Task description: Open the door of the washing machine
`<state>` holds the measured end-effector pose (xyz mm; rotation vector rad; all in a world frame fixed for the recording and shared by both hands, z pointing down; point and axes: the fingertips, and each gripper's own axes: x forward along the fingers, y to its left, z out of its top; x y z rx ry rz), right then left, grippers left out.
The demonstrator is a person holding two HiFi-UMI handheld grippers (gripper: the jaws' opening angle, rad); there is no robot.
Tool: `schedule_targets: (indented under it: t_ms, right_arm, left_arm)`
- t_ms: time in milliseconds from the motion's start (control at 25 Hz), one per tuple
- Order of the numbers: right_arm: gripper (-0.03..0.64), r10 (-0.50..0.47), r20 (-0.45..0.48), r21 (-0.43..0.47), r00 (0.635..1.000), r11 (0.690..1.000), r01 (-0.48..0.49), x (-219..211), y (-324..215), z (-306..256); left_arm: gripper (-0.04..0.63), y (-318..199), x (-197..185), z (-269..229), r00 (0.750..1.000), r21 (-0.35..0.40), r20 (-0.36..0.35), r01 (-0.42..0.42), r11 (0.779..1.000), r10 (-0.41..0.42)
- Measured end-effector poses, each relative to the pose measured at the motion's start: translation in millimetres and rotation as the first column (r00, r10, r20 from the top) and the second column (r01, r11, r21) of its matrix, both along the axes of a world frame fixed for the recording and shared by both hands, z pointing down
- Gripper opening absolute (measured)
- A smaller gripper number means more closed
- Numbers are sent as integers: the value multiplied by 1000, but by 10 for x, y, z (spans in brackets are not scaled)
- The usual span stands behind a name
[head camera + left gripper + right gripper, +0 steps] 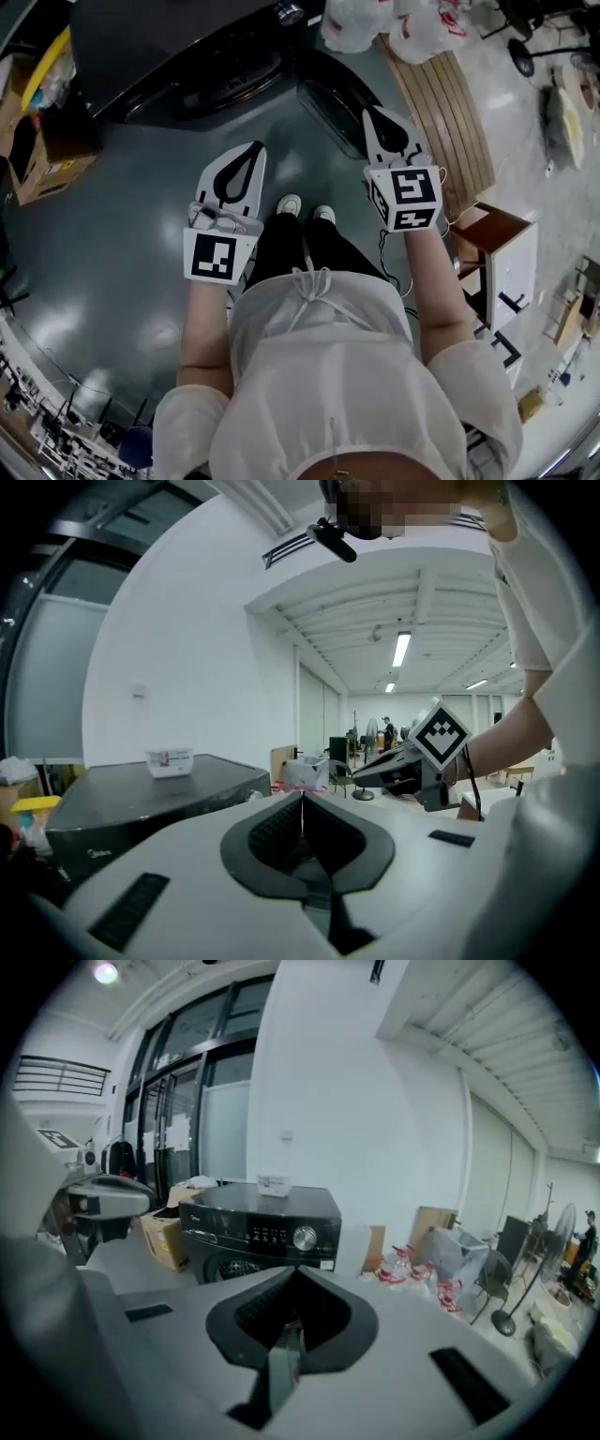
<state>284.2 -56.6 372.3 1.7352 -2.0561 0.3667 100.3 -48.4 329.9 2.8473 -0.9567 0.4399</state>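
The dark washing machine stands at the top of the head view, its front facing me. Its round door looks swung out to the right of the drum opening. My left gripper and right gripper are held up in front of my body, well short of the machine, both shut and empty. In the right gripper view the machine shows ahead with a silver knob and a small white box on top. The left gripper view shows shut jaws, the machine and my right gripper.
Filled plastic bags and a slatted wooden bench lie right of the machine. Cardboard boxes sit to its left. A small wooden and white cabinet stands at my right. A floor fan is further off.
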Motion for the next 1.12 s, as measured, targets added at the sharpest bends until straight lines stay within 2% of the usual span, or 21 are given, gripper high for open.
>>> schedule_targets:
  t_ms: [240, 480, 640, 800, 880, 1000, 1120]
  right_arm:
    - [6, -139, 28, 92, 990, 986, 136, -615, -164, -525]
    - [6, -239, 51, 176, 970, 958, 227, -1135, -266, -962]
    - [5, -302, 48, 245, 952, 928, 282, -1424, -265, -1278]
    - [5, -351, 25, 313, 936, 892, 326, -1641, -247, -1615]
    - [5, -355, 39, 341, 934, 884, 321, -1702, -236, -1767]
    - [5, -365, 49, 367, 930, 872, 323, -1773, -232, -1940]
    - [5, -374, 36, 379, 927, 863, 334, -1809, -207, -2026]
  left_arm:
    - [21, 39, -547, -449, 991, 57, 8, 135, 989, -135]
    - [21, 106, -1110, -830, 964, 117, 14, 262, 958, -265]
    - [21, 167, -1406, -1065, 941, 169, 14, 330, 929, -337]
    - [21, 211, -1679, -1319, 907, 209, 10, 410, 888, -421]
    - [21, 244, -1814, -1457, 893, 236, 1, 438, 867, -451]
    - [21, 248, -2003, -1684, 876, 320, -28, 464, 826, -481]
    - [21, 273, -2130, -1826, 864, 328, -49, 488, 809, -502]
